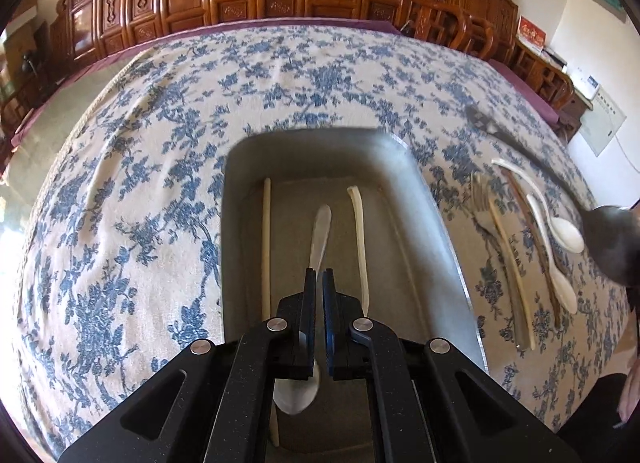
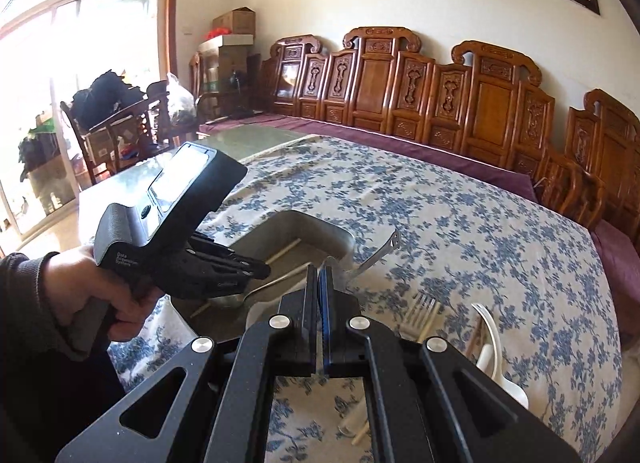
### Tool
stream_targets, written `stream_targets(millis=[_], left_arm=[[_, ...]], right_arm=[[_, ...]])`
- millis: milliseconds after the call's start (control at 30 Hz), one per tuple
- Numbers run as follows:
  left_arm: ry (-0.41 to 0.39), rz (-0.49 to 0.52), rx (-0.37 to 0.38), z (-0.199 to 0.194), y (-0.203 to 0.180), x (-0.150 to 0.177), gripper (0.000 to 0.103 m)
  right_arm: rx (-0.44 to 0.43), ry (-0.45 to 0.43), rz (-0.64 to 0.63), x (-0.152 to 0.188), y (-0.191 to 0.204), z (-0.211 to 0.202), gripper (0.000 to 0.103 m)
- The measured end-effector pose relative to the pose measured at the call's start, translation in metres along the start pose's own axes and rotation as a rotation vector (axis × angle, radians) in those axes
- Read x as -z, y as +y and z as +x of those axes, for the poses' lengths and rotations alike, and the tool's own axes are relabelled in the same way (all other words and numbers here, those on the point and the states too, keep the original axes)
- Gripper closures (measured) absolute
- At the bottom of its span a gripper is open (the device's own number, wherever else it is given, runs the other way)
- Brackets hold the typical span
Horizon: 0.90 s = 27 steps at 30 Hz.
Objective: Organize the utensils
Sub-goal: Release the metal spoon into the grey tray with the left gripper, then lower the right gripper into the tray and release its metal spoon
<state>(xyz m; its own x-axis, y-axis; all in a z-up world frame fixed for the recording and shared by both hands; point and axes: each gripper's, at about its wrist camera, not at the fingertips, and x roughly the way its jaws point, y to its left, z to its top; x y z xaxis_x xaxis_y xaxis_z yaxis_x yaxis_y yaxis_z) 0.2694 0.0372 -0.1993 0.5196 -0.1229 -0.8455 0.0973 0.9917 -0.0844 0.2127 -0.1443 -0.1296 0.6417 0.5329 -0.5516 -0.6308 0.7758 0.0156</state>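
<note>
Left wrist view has your left gripper (image 1: 318, 275) fingers pinching a metal spoon (image 1: 316, 239) lying lengthways in the tray (image 1: 436, 199), while your right gripper (image 2: 319, 271), pinching a metal ladle (image 2: 376, 257), sits nearest the leftover utensils (image 1: 524, 231) right of it.

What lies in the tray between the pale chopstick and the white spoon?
A metal spoon, held in the left claw, seen in the left wrist view.

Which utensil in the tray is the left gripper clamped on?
The shiny metal spoon in the middle of the grey tray. The left gripper pinches it; the pale chopstick and cream spoon handle lie free beside it.
</note>
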Motion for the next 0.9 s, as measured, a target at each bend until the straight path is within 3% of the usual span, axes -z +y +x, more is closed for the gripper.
stream_targets(millis=[500,900], left_arm=[[-0.111,-0.061,-0.034,-0.042,0.04,-0.006,0.101],[-0.119,-0.066,-0.069,-0.043,0.048,-0.004,0.101]], right_arm=[[-0.091,0.01,-0.061,-0.018,0.041,0.032,0.101],[-0.173,0.109,0.009,0.011,0.051,0.087,0.1]])
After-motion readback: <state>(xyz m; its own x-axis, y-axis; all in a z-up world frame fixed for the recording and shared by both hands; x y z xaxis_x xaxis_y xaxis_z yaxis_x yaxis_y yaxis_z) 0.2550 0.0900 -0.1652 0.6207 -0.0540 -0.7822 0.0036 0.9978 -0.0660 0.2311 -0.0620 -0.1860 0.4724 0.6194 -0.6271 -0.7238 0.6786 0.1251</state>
